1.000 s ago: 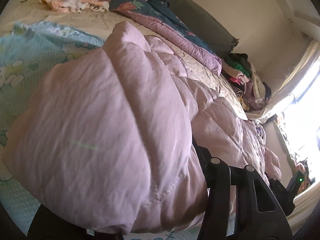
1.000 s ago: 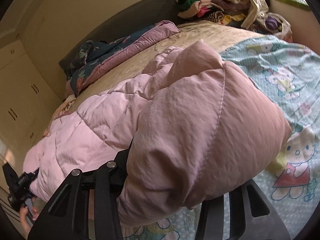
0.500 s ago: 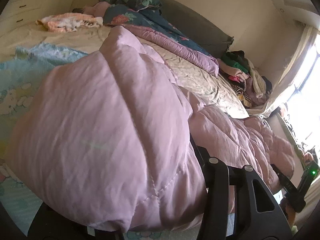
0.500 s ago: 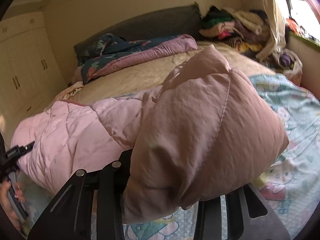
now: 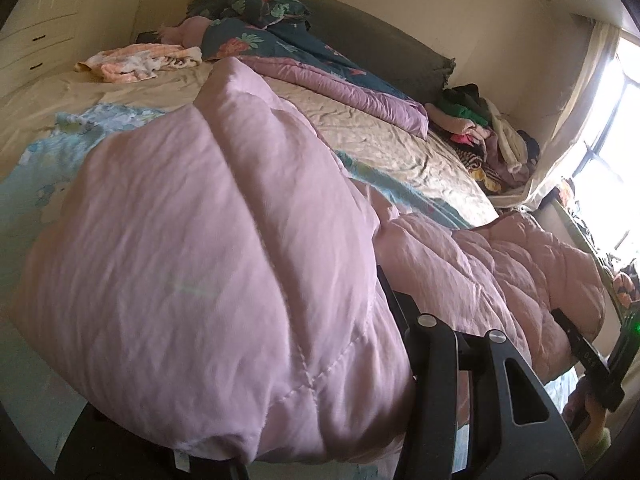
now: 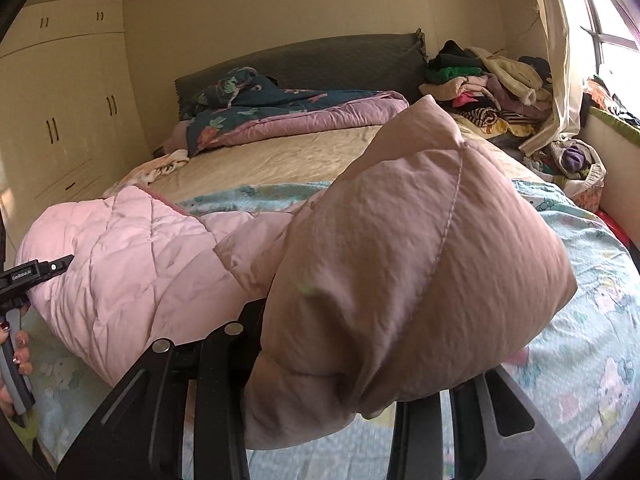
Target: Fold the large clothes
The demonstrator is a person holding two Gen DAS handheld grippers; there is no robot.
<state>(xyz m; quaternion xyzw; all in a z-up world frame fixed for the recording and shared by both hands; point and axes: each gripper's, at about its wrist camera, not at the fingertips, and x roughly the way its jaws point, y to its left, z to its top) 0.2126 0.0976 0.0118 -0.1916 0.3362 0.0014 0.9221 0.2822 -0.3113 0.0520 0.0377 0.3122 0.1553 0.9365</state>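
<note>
A large pink quilted garment [image 5: 200,240] fills the left wrist view, bunched over my left gripper [image 5: 288,420], which is shut on one end of it. In the right wrist view the other end of the garment [image 6: 400,280] bulges over my right gripper [image 6: 320,392], which is shut on it. The cloth hangs between the two grippers, lifted above the light-blue cartoon sheet [image 6: 580,340]. The fingertips of both grippers are hidden by cloth. The right gripper also shows in the left wrist view [image 5: 576,348], and the left gripper in the right wrist view [image 6: 36,276].
A beige bed [image 6: 280,156] carries a floral and purple duvet [image 6: 288,116] by the dark headboard [image 6: 320,60]. A heap of clothes [image 6: 488,84] lies at the far right by the curtain. A peach cloth [image 5: 136,62] lies far left. Wardrobes [image 6: 60,100] stand on the left.
Both grippers have pulled back and risen with the garment. The garment has slid toward the foot of the bed, baring more of the beige bed and the blue sheet.
</note>
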